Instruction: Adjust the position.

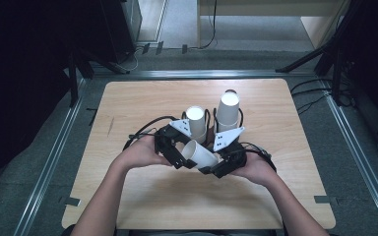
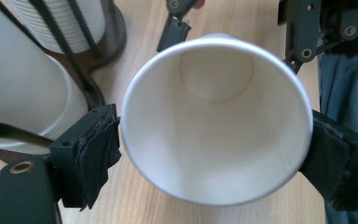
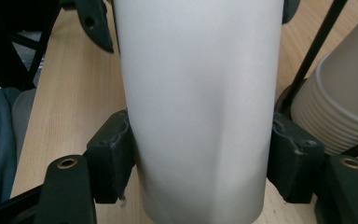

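On the light wooden rectangular table (image 1: 142, 98), near its middle, two black wire racks hold stacks of white paper cups: a short stack (image 1: 196, 123) at left, a taller stack (image 1: 228, 110) just beside it at right. In front of them, a single white paper cup (image 1: 199, 153) lies on its side in the air betw. both tools, mouth toward the person's left.

Right gripper (image 3: 200, 163): pads pressed on both sides of the cup body; firm hold, wall slightly dented. Left gripper (image 2: 214, 154): jaws spread around the cup's rim (image 2: 216, 42); right pad touches the rim, left pad just beside it w/ a thin gap, so not clamping.

Judgement: hand-over or separating step. Recommend right tool keeps light pressure to avoid crushing the wall; left tool should pull straight back off the mouth w/o snagging the rim or the nearby racks.
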A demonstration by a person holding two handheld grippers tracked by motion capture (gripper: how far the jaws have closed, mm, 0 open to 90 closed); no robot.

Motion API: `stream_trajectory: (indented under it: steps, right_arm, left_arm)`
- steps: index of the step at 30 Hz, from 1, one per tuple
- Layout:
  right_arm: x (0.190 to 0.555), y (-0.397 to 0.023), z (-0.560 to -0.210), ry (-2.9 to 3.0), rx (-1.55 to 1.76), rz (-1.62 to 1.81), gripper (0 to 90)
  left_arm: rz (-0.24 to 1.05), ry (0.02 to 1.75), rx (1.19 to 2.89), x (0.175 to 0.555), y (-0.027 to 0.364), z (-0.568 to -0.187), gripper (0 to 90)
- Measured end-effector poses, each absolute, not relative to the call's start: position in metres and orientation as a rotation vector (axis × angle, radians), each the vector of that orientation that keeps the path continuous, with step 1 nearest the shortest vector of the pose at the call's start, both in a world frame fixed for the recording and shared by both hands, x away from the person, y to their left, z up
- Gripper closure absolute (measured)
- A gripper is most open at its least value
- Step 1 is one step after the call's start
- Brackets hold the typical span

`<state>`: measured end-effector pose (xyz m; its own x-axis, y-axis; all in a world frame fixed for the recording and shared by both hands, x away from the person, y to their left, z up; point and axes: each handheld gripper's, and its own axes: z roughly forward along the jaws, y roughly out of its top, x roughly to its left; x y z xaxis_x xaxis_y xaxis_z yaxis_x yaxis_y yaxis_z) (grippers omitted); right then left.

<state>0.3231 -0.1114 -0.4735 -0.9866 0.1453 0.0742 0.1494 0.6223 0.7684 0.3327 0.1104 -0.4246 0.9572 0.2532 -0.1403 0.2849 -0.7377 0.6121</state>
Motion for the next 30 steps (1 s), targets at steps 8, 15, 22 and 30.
stream_trajectory:
  steps: [8,15,22,30]
  right_arm:
    - [0.325,-0.117,-0.469,-2.807,-0.278,-1.379,32.1]
    - [0.325,-0.12,-0.466,-2.797,-0.287,-1.395,32.1]
    - [0.325,-0.122,-0.465,-2.78,-0.286,-1.409,32.1]
    - [0.325,-0.123,-0.464,-2.766,-0.294,-1.428,32.0]
  left_arm:
    - [-0.088,0.419,2.345,0.332,0.122,-0.426,11.6]
    - [-0.087,0.445,2.275,0.329,0.126,-0.431,11.0]
    - [-0.078,0.474,2.18,0.326,0.127,-0.438,11.4]
    - [-0.11,0.492,2.118,0.326,0.121,-0.446,11.8]
